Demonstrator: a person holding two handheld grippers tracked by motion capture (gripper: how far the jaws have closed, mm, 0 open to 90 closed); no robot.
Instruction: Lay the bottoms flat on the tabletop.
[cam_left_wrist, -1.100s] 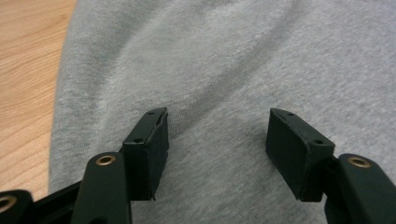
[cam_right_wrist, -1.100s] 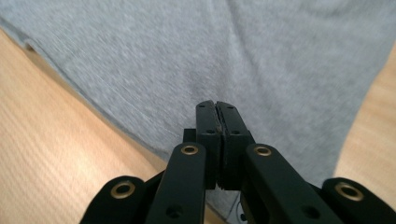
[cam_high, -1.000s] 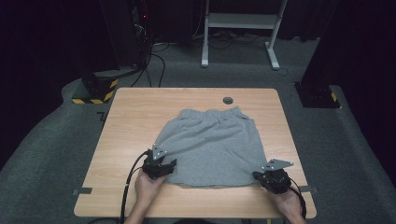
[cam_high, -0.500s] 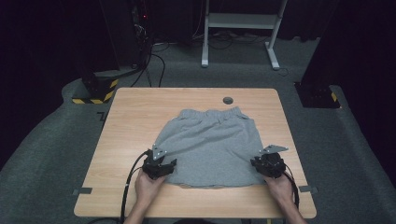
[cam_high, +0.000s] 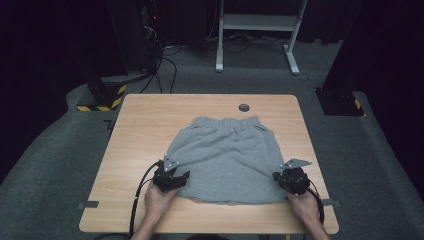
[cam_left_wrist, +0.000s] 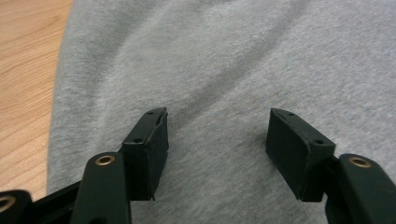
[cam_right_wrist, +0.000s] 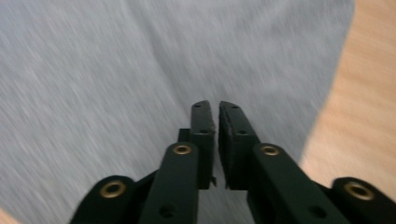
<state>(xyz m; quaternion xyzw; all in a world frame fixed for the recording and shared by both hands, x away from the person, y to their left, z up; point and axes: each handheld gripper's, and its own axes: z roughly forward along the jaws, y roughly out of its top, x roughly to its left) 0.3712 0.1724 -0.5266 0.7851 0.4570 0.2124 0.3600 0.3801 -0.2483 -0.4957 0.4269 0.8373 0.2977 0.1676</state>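
Note:
Grey shorts (cam_high: 225, 155) lie flat on the wooden table (cam_high: 140, 130), waistband at the far side. My left gripper (cam_high: 177, 176) rests at the shorts' near left corner. In the left gripper view it (cam_left_wrist: 217, 126) stands open, with wrinkled grey cloth (cam_left_wrist: 233, 70) under and ahead of the jaws and nothing pinched. My right gripper (cam_high: 281, 178) sits at the shorts' near right corner. In the blurred right gripper view it (cam_right_wrist: 217, 112) hovers over the cloth (cam_right_wrist: 116, 70). Its jaws have just been closing and stand almost together, with no cloth between them.
A dark round grommet (cam_high: 244, 107) sits in the table's far edge. Bare wood runs along both sides of the shorts. On the carpet beyond stand a white desk frame (cam_high: 260, 25) and two black bases (cam_high: 102, 97) (cam_high: 340, 102).
My right gripper has shifted a little forward and inward at the shorts' right corner. The left gripper and the shorts have stayed put.

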